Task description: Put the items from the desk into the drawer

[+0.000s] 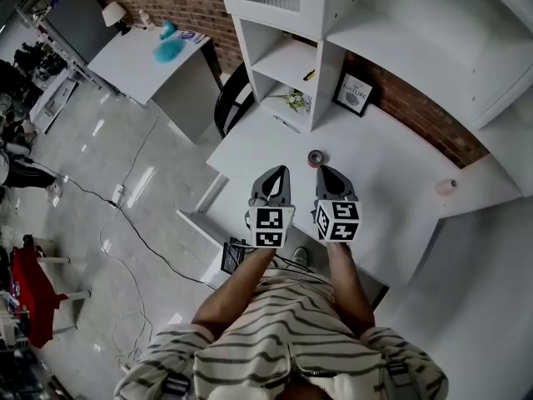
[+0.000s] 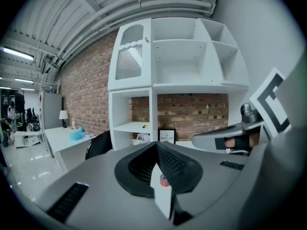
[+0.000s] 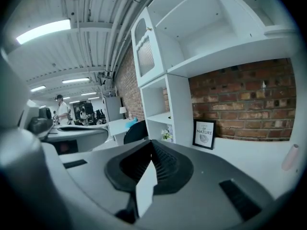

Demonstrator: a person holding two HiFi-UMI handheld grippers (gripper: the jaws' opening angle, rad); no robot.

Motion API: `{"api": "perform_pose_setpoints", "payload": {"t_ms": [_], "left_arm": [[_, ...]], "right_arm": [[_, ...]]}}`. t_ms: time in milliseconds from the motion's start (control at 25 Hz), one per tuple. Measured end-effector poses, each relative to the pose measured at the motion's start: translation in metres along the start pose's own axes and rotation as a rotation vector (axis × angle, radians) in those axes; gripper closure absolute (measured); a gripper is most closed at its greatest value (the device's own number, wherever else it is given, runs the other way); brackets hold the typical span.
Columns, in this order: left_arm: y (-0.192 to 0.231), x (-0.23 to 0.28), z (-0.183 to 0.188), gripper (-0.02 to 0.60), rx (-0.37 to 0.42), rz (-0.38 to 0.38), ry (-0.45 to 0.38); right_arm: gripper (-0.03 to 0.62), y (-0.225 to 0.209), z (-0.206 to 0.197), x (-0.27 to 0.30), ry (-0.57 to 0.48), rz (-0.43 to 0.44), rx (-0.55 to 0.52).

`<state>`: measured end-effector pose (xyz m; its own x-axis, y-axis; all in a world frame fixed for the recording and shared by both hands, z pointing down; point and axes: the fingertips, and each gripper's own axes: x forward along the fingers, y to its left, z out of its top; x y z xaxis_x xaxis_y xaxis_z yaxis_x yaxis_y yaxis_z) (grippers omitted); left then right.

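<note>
Ribbed left tongs (image 1: pixel 281 172), right tongs (image 1: pixel 324 172), both closed; round tape roll (image 1: pixel 316 157)

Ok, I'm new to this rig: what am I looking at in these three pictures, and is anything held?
No robot arm: a person holds a two-jaw tool in each hand. The head view looks down on the left gripper, the right gripper and the white desk. The other two views look along each gripper's own jaws. On the desk lie a tape roll and a small pink item. Both pairs of jaws are together, holding nothing.
</note>
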<state>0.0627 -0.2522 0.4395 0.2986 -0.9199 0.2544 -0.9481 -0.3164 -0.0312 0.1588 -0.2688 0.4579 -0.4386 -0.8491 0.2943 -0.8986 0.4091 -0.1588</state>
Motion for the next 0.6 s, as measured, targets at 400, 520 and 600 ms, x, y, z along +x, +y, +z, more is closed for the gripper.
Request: {"api": "perform_pose_setpoints", "payload": {"t_ms": [400, 520, 600], "left_arm": [[-0.003, 0.023, -0.024, 0.575, -0.013, -0.063, 0.057], [0.001, 0.028, -0.031, 0.575, -0.022, -0.071, 0.077], [0.003, 0.032, -0.035, 0.575, -0.024, -0.077, 0.087]], "right_arm": [[0.582, -0.015, -0.02, 0.022, 0.1, -0.065, -0.057], [0.582, -0.017, -0.031, 0.028, 0.14, -0.064, -0.043], [0.582, -0.019, -0.04, 0.036, 0.179, -0.052, -0.007]]}}
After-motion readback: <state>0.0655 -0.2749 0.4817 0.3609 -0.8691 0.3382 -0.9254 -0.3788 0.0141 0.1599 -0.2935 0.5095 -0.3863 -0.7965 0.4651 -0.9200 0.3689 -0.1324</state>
